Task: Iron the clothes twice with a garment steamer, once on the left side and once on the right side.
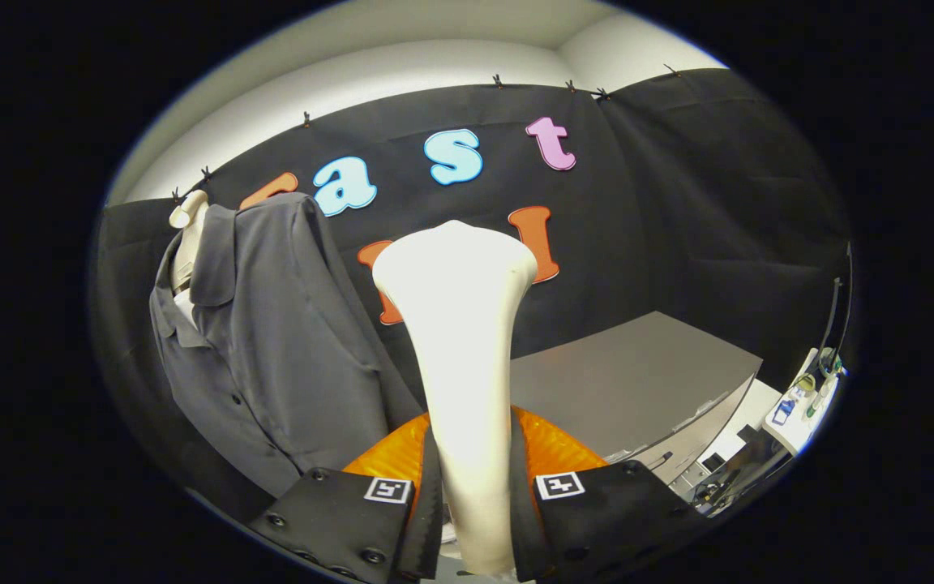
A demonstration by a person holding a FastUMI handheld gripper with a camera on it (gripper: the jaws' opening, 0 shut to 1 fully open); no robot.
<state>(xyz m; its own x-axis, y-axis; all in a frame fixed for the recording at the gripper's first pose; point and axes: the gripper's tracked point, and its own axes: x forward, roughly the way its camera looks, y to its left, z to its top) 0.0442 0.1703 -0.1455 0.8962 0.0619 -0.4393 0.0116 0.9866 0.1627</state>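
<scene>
I am holding the steamer (459, 341) clamped upright in my hand-held gripper (473, 503), its long axis pointing up, the shirt (272, 357) hanging to its left.

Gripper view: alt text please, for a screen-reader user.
The gripper is shut on a white garment steamer standing upright between its fingers. A grey shirt hangs on a mannequin beside it; a grey table lies beyond.

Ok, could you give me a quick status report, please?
Gripper shut on steamer. Steamer head upright, apart from grey shirt on mannequin. Nothing between them.
</scene>
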